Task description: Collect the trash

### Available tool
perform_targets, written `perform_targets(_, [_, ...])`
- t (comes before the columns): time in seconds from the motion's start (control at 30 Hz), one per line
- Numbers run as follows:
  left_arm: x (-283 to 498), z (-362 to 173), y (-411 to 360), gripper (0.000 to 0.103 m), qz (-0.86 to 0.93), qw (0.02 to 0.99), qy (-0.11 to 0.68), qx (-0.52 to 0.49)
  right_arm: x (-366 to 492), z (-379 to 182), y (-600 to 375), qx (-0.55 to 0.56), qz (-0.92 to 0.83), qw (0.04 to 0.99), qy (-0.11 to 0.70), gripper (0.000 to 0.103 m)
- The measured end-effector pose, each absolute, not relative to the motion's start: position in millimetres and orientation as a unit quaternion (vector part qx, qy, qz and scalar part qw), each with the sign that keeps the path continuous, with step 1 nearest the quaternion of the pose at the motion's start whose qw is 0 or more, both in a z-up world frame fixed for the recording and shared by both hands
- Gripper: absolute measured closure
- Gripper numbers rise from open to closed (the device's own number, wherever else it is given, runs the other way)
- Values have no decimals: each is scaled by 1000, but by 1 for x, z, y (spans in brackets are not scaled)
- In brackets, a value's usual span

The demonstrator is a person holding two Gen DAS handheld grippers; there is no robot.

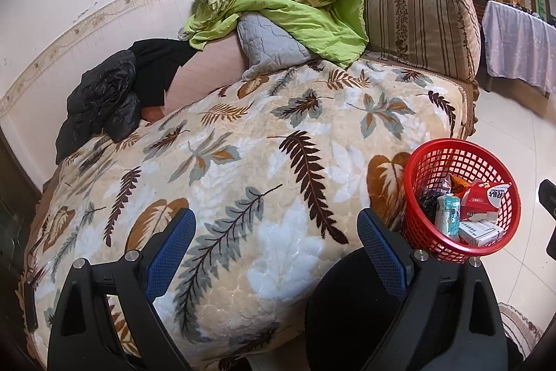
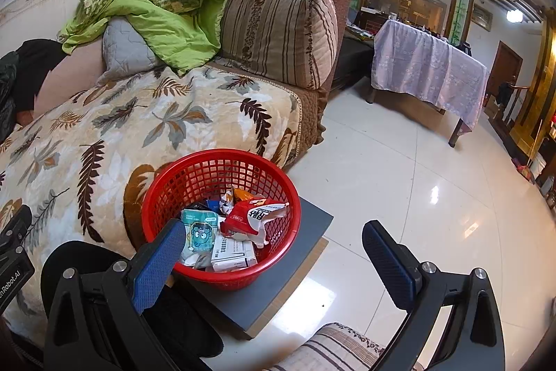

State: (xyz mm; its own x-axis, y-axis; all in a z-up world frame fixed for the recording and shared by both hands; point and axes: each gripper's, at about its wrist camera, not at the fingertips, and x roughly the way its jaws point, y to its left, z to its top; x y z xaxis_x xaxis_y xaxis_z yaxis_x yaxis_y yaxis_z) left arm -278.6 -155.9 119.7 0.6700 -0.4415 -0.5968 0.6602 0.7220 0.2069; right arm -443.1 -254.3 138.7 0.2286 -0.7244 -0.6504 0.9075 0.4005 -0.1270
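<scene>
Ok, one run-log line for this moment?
left gripper: open, empty | right gripper: open, empty | red basket: holds wrappers, beside sofa

Gray board partly covered by red basket, lower trash buried beneath red wrapper, black jacket cropped at frame edge.

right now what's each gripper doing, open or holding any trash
Left gripper: open, holding nothing, over the leaf-print blanket.
Right gripper: open, holding nothing, by the red basket of trash.
</scene>
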Motion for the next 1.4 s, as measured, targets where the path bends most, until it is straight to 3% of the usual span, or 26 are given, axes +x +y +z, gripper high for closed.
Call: perform_targets(1.4, [-277,119,-155,10,-311,889,264,208,-441,137,-254,143,-528,771,327,0])
